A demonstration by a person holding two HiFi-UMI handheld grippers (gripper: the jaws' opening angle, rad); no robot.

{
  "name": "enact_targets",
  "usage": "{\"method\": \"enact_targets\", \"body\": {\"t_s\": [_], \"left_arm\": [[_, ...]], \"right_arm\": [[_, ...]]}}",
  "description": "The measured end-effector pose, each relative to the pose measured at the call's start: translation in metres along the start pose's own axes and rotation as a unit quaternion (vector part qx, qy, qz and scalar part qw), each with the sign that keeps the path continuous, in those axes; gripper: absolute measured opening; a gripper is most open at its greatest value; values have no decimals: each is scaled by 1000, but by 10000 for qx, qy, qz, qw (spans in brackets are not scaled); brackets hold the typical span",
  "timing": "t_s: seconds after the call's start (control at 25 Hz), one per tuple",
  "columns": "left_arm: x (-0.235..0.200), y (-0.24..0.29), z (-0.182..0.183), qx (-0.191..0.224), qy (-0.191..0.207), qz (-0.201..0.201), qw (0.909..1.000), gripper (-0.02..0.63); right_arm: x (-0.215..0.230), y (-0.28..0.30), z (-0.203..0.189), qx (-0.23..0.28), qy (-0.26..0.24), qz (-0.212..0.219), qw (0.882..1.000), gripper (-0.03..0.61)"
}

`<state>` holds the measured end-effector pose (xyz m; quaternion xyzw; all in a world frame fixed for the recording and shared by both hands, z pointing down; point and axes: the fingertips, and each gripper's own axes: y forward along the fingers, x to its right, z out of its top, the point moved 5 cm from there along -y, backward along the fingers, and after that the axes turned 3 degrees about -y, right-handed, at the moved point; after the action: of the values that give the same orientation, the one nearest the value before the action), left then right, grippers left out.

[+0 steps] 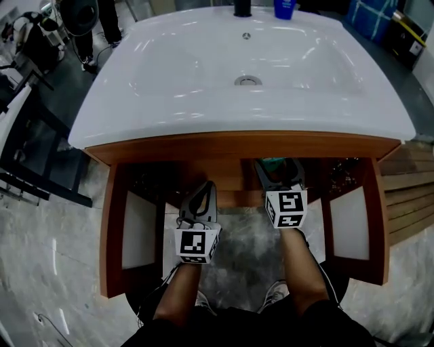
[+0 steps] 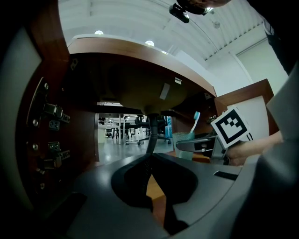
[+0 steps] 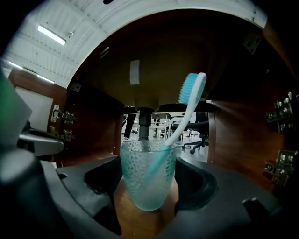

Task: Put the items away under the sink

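Now beneath the sink (image 1: 169, 115), the right gripper (image 3: 148, 184) clasps the dimpled tumbler (image 3: 147, 172) holding a toothbrush (image 3: 188, 107), low over the cabinet floor (image 3: 133, 219), likely for setting down, while the left gripper (image 2: 150, 161) hangs pinched together, empty.

A grey marbled floor (image 1: 61, 257) spreads out on every side. At its left stands a black metal rack (image 1: 34, 156); at its right lie wooden slats (image 1: 407, 196). On the back rim of the sink (image 1: 135, 101) a blue cup (image 1: 285, 8) stands just beside a black tap base (image 1: 242, 8), the two apart. Further right there is a blue box (image 1: 371, 19). At the upper left a person's dark legs (image 1: 102, 27) show, standing well away. In both gripper views, black office chairs (image 2: 154, 130) (image 3: 201, 135) stand far off on a shiny floor in a bright room. Overhead, a white ribbed ceiling carries round lamps (image 2: 98, 32) and light strips (image 3: 51, 35).
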<state>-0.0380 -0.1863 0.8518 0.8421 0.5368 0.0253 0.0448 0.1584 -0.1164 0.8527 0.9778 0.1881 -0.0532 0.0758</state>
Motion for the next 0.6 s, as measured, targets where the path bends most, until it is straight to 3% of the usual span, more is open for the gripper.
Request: {"method": "enact_targets", "body": {"t_s": [0.48, 0.6], "left_arm": [[-6, 4, 3, 61, 16, 92, 9999, 15], [-5, 4, 1, 24, -12, 96, 10000, 15]], "right_arm": [[5, 15, -9, -156, 91, 41, 9998, 359], [4, 13, -9, -189, 116, 72, 9997, 394]]}}
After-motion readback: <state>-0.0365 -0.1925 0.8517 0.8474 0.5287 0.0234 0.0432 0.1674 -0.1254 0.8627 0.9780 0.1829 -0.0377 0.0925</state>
